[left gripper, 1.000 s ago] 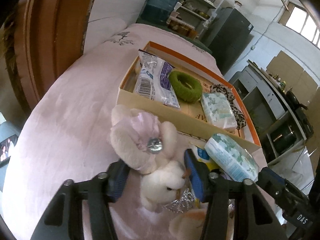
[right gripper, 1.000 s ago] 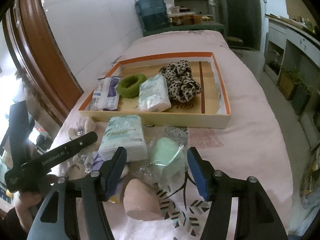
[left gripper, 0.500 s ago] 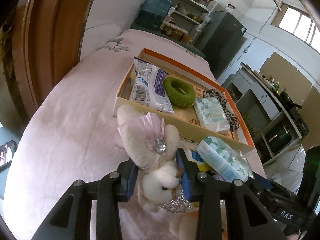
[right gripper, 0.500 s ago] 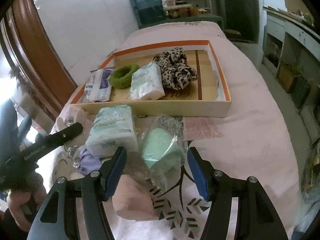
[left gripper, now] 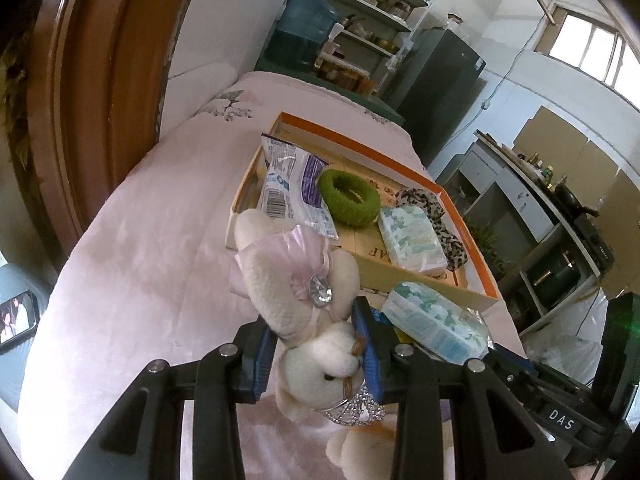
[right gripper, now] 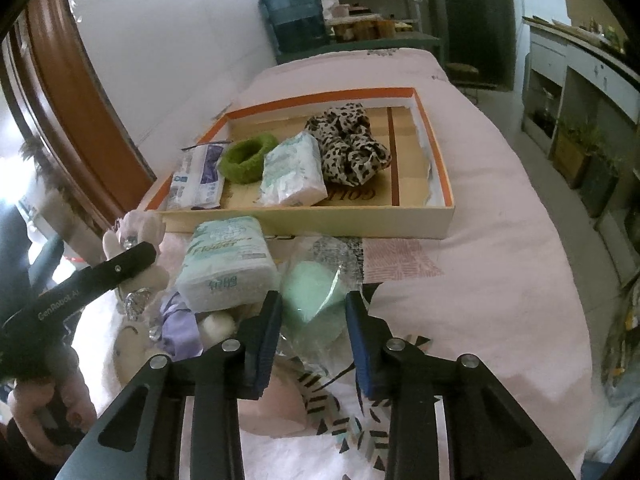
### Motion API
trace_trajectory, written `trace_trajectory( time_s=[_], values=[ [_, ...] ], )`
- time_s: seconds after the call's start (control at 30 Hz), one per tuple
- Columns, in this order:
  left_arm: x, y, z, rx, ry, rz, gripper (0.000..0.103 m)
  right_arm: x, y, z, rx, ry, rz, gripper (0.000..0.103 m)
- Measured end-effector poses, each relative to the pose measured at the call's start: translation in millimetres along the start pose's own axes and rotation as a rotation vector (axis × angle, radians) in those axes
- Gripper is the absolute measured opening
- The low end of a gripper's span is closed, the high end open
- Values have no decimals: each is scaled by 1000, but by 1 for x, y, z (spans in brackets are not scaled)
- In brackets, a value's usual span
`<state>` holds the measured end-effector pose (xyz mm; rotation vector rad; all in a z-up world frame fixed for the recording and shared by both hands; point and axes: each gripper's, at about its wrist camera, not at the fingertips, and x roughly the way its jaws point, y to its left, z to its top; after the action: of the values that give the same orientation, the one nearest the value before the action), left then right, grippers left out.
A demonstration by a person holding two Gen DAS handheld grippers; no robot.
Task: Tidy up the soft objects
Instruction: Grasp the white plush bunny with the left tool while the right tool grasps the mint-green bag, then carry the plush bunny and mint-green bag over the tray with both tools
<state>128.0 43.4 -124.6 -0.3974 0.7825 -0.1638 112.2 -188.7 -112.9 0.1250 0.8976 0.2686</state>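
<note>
My left gripper (left gripper: pixel 316 332) is shut on a white plush rabbit (left gripper: pixel 316 320) with a pink bow, held just above the pink bed. It also shows in the right wrist view (right gripper: pixel 136 236). My right gripper (right gripper: pixel 314 312) is shut on a mint green sponge in a clear wrapper (right gripper: pixel 316 300). The orange-rimmed cardboard tray (right gripper: pixel 320 220) holds a blue-white packet (right gripper: pixel 196 178), a green scrunchie (right gripper: pixel 246 156), a tissue pack (right gripper: pixel 290 172) and a leopard scrunchie (right gripper: pixel 346 144). A second tissue pack (right gripper: pixel 226 260) lies in front of the tray.
A purple cloth (right gripper: pixel 180 324), a small plush (right gripper: pixel 128 344) and a pink rounded sponge (right gripper: pixel 280 404) lie on the bed near my grippers. A wooden headboard (left gripper: pixel 100 100) stands at left. A phone (left gripper: pixel 18 316) lies beside the bed. Shelves and a water jug (right gripper: pixel 294 16) stand beyond.
My left gripper closed on the rabbit and lifted it a little. My right gripper moved onto the green sponge and closed on it.
</note>
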Motion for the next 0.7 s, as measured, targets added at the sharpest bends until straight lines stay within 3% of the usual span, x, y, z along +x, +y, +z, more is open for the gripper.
trace_trajectory(
  time_s=[0.7],
  values=[
    [-23,-16,8,38,-56,-26,37,-33,-3,11,0,-89,-20,32]
  ],
)
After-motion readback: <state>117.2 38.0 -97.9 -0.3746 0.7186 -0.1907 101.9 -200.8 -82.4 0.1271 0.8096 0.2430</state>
